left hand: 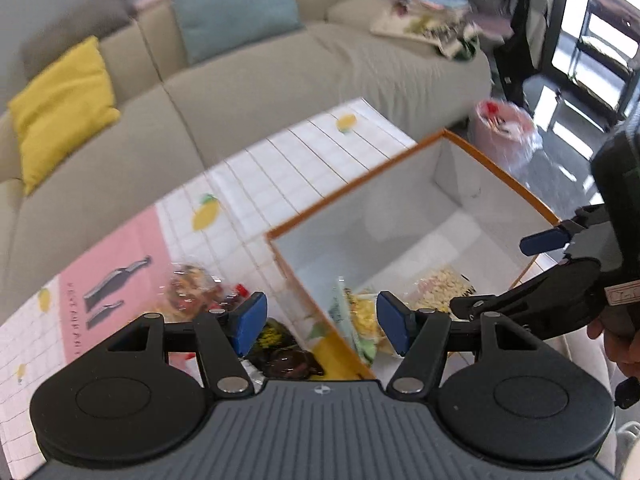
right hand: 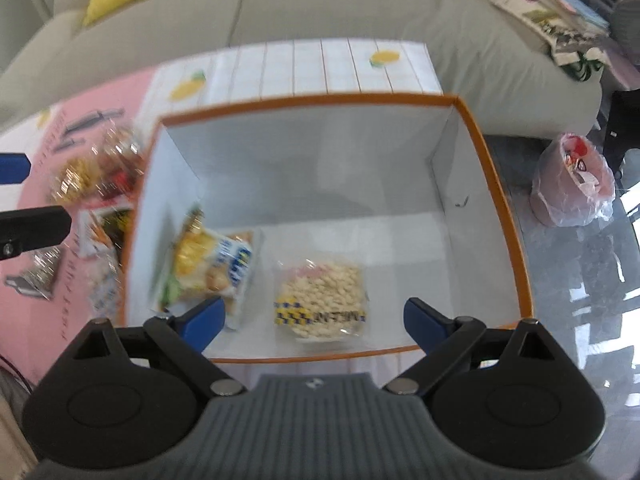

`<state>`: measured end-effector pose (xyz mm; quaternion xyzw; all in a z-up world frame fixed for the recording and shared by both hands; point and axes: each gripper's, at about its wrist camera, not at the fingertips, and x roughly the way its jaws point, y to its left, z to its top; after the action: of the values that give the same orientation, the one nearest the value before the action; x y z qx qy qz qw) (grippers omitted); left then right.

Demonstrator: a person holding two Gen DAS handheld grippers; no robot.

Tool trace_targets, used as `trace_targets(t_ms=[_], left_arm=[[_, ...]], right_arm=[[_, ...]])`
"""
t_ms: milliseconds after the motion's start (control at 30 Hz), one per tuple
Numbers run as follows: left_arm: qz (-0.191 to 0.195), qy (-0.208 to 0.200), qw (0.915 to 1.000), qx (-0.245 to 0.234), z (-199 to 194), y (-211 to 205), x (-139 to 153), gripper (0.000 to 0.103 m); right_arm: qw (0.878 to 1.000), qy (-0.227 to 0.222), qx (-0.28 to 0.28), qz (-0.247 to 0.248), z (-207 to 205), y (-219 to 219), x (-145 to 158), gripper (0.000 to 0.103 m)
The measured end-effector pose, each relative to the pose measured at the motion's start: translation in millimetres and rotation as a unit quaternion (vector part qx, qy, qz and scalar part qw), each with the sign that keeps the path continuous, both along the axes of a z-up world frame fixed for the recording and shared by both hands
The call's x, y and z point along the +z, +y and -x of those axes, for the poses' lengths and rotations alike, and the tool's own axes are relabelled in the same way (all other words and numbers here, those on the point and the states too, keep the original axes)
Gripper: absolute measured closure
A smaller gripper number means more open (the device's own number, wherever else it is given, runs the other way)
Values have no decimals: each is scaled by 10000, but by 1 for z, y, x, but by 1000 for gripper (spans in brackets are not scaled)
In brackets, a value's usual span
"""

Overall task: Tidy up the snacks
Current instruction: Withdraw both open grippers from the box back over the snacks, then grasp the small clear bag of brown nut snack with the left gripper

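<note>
A white box with an orange rim (right hand: 508, 208) (left hand: 352, 184) stands on the table. Two packets lie on its floor: a yellow and blue snack packet (right hand: 212, 264) (left hand: 360, 316) at the left and a clear bag of pale nuts (right hand: 320, 300) (left hand: 440, 288) in the middle. My right gripper (right hand: 314, 322) (left hand: 490, 274) hangs open above the nut bag with nothing between its fingers. My left gripper (left hand: 322, 324) is open and empty over the box's near left corner. Several loose snack packets (right hand: 96, 176) (left hand: 192, 288) lie on the table left of the box.
The table wears a white grid cloth with lemons (left hand: 280, 160) and a pink panel (right hand: 80, 120). A beige sofa (left hand: 280, 80) with yellow (left hand: 60, 108) and blue (left hand: 232, 4) cushions runs behind it. A pink bin with a plastic liner (right hand: 572, 184) stands on the floor to the right.
</note>
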<state>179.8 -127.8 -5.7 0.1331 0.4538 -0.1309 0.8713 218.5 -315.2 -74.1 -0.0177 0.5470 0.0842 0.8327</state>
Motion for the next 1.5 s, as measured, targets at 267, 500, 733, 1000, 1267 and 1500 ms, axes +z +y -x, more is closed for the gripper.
trace_targets(t_ms=[267, 500, 733, 1000, 1267, 1500], left_arm=[[352, -497, 9970, 484, 38, 43, 20, 29], [611, -984, 9906, 722, 69, 77, 33, 29], [716, -1289, 9837, 1025, 93, 108, 34, 29], [974, -745, 9798, 1578, 101, 152, 3, 29], [1184, -45, 9715, 2054, 100, 190, -36, 29], [1262, 429, 9613, 2410, 95, 215, -65, 29]], right_arm=[[9944, -1030, -183, -172, 44, 33, 39, 9], [9825, -1842, -265, -83, 77, 67, 60, 9], [9694, -2419, -407, -110, 106, 104, 64, 9], [9624, -2713, -72, -143, 120, 139, 47, 10], [9658, -2543, 479, -168, 125, 172, 17, 24], [9682, -2250, 1084, -104, 122, 200, -17, 33]])
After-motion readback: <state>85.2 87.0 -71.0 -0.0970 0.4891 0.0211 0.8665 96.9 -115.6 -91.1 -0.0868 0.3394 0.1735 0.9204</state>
